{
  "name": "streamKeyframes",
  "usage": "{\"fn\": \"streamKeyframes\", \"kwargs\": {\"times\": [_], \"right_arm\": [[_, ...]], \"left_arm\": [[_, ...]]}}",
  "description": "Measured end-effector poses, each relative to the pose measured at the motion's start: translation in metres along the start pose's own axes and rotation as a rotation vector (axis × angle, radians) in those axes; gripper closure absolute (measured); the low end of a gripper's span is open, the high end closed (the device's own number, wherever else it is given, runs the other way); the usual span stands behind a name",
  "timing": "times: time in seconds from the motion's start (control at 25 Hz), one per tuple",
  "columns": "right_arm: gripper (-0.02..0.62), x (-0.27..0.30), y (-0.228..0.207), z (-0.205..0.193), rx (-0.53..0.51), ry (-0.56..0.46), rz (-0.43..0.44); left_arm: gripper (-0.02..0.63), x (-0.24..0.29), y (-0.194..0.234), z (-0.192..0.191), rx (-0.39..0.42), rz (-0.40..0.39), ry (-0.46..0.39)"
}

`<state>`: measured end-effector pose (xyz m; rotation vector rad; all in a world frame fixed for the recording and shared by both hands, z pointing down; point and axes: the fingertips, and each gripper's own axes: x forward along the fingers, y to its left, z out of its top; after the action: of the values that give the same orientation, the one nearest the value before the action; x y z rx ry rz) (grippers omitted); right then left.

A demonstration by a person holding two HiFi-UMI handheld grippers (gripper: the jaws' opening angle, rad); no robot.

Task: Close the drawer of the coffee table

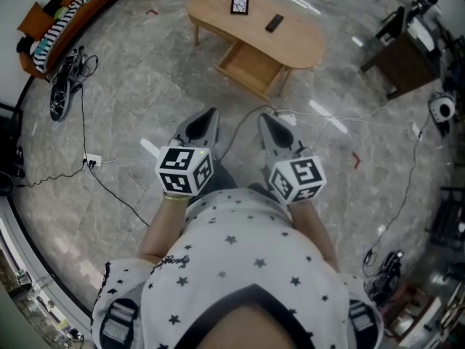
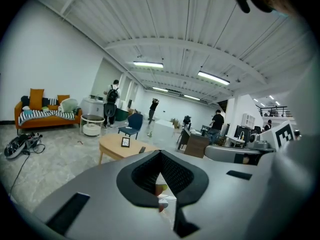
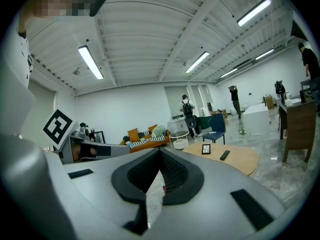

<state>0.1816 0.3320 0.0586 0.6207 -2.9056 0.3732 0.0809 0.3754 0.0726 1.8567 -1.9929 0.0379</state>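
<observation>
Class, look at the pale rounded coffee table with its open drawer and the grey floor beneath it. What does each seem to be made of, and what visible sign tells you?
Pale rounded coffee table: looks like light wood or wood veneer with a matt finish, going by its warm, even tan and lack of shine. Its open drawer matches in colour.
Grey floor: probably polished stone or marble-look tile, glossy, with a veined pattern and bright streaks of reflected light.

The drawer (image 1: 251, 67) juts from the coffee table (image 1: 305, 43), which carries a frame (image 1: 240, 4) left of a remote (image 1: 274, 23).
</observation>
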Motion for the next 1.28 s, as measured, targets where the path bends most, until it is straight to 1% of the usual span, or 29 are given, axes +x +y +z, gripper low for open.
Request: {"fn": "streamKeyframes", "kwargs": {"times": [0.72,1.12,1.28], "right_arm": [[0.588,0.109,-0.008,0.01,0.031,0.025,-0.05],[0.588,0.154,-0.007,0.016,0.057,0.005,-0.119],[0.588,0.167,-0.008,0.017,0.063,0.0,-0.153]], "left_arm": [[0.597,0.06,0.087,0.029,-0.006,-0.067,0.046],[0.598,0.077,0.135,0.041,0.015,-0.103,0.071],[0.598,0.083,0.152,0.044,0.012,-0.116,0.078]]}}
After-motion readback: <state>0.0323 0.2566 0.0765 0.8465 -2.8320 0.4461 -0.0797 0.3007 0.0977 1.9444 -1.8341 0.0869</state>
